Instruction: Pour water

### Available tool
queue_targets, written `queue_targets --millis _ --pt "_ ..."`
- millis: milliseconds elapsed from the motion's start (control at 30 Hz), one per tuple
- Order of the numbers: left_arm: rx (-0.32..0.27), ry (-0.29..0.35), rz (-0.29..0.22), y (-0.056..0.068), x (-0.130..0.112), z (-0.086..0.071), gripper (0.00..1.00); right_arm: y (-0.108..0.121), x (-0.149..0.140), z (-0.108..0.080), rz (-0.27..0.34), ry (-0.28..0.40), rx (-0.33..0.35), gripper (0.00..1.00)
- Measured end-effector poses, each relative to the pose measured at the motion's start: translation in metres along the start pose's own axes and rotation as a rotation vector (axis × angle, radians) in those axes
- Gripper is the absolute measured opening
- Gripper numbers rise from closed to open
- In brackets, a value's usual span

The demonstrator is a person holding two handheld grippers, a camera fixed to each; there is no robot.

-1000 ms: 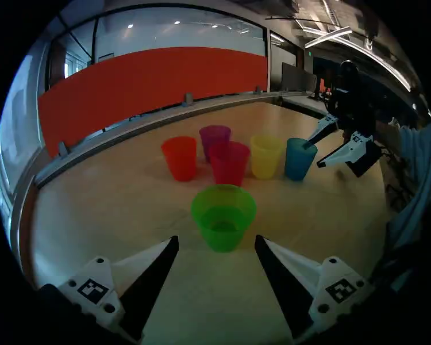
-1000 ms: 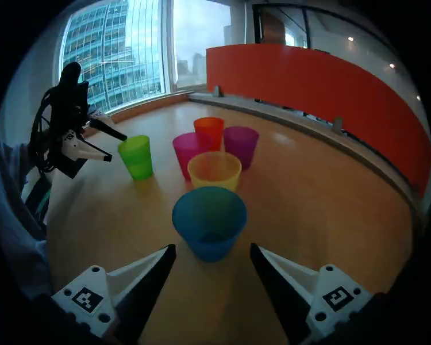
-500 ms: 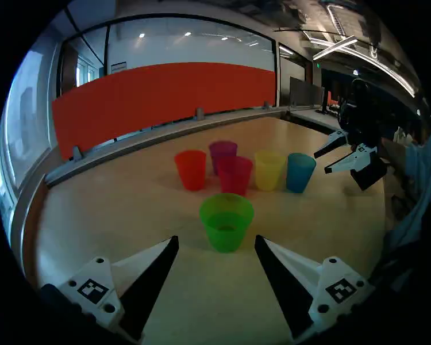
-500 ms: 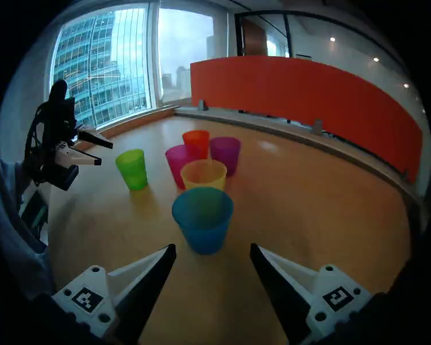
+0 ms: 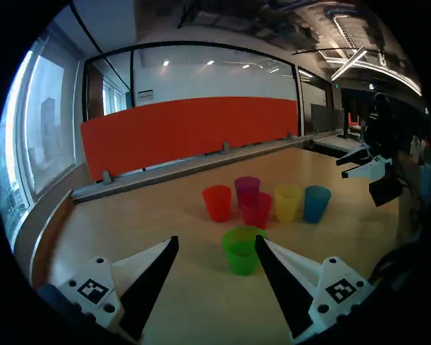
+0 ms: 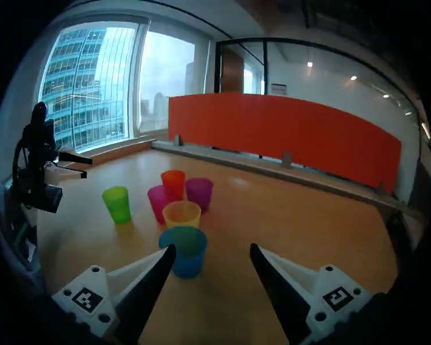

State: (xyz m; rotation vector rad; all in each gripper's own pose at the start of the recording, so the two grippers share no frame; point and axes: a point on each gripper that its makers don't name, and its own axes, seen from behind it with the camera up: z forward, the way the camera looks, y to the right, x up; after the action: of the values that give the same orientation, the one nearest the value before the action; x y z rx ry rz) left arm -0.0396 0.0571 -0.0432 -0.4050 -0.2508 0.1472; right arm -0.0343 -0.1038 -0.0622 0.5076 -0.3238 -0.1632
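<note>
A large office room, with tall glass windows (image 6: 83, 86) looking onto high-rise buildings and a long orange partition panel (image 5: 187, 129), surrounds a broad pale wooden tabletop (image 5: 129, 230). In the left gripper view the left claw (image 5: 215, 238) hangs low over the tabletop, its two white fingers (image 5: 152, 270) spread wide with nothing between them. Ahead of it stands a cluster of translucent cups, all upright. From the left they are an orange-red plastic cup (image 5: 217, 203), a purple plastic cup (image 5: 247, 185) set farther back, a magenta plastic cup (image 5: 256, 209) just in front of the purple one, a yellow plastic cup (image 5: 287, 203) and a blue plastic cup (image 5: 316, 203), all packed close together. A green plastic cup (image 5: 242, 249) stands apart from the cluster, nearer the left claw, just beyond its tips and toward the right-hand finger. At the far right edge of that view the right claw (image 5: 339, 169) is held above the tabletop, clear of the blue cup. In the right gripper view the left claw shows at the far left, well apart from the green cup. There the right claw gapes wide too and holds nothing. The blue cup stands just beyond its tips, toward the left-hand finger, with the yellow cup right behind it. Whether any cup holds water cannot be told.
</note>
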Motion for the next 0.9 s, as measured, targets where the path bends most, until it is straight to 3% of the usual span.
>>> queue_targets --millis 200,433,733,900 --pt "0.061 0.088 -0.031 -0.008 0.020 -0.010 0.98 0.016 0.027 -0.006 -0.002 0.094 -0.103 1.00" --pt "0.153 0.177 -0.030 -0.019 0.045 -0.019 0.99 0.033 0.055 -0.014 0.011 0.205 -0.212 1.00" --pt "0.257 0.282 -0.077 -0.034 0.067 -0.030 0.99 0.056 0.074 -0.026 -0.006 0.303 -0.374 1.00" --pt "0.283 0.346 -0.100 -0.038 0.081 -0.035 0.99 0.068 0.080 -0.033 -0.012 0.347 -0.460 1.00"
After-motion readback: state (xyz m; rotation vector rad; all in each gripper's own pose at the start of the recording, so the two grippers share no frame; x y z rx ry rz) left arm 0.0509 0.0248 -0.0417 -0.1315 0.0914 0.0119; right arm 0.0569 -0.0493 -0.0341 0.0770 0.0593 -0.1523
